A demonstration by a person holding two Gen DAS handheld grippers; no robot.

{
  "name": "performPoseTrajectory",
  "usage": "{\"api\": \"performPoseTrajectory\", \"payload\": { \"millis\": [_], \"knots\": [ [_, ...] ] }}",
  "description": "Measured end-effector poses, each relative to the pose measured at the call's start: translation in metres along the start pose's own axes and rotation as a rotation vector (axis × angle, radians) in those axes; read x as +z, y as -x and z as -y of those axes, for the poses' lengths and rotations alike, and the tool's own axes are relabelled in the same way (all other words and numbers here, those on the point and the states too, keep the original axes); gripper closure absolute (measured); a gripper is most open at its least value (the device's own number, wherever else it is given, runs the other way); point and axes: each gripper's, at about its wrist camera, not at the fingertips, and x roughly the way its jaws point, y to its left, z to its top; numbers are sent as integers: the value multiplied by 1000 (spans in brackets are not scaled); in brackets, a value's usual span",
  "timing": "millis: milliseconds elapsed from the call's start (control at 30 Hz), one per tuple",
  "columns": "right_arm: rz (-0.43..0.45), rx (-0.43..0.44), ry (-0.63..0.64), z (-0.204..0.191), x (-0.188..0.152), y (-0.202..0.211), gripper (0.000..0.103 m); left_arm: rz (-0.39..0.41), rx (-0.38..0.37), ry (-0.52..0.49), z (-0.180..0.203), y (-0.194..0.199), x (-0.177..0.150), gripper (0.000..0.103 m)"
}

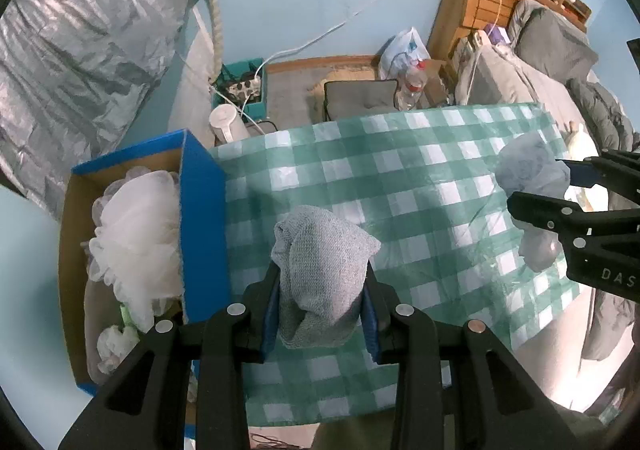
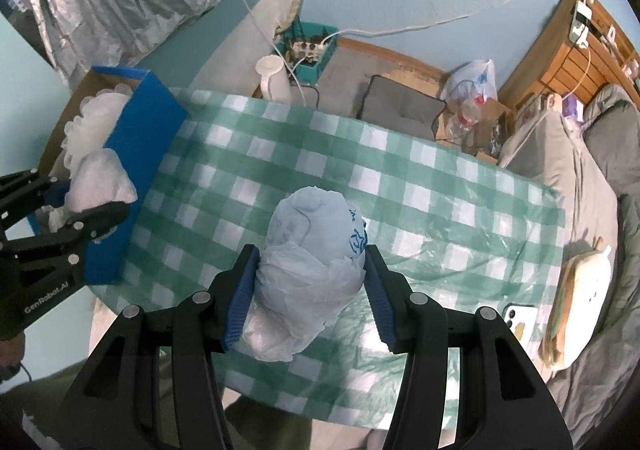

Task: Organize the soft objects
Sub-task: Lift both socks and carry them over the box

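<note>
My left gripper (image 1: 322, 278) is shut on a grey knitted cloth (image 1: 320, 262) and holds it above the green checked tablecloth (image 1: 420, 186), just right of the blue cardboard box (image 1: 202, 226). The box holds a white mesh bath puff (image 1: 136, 234). My right gripper (image 2: 310, 262) is shut on a crumpled pale blue plastic bag (image 2: 312, 250) over the middle of the cloth. In the right wrist view the left gripper (image 2: 86, 206) sits by the box (image 2: 140, 154), cloth (image 2: 100, 182) in it. The right gripper (image 1: 540, 190) with the bag (image 1: 528, 170) shows at the right edge.
A phone (image 2: 520, 320) and a cream plush toy (image 2: 580, 302) lie at the table's right end. Behind the table stand a white kettle (image 1: 228, 126), a teal crate (image 1: 244, 86), a grey cushion (image 1: 360, 98) and bottles (image 1: 414, 84). A bed (image 1: 560, 62) runs along the right.
</note>
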Motion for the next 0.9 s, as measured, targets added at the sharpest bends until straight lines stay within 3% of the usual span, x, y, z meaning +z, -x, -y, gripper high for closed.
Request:
{"api": "performPoseTrajectory", "payload": {
  "millis": [900],
  "knots": [
    [30, 55, 123, -69, 22, 25, 51, 27, 29, 119, -53, 33, -21, 68]
  ]
}}
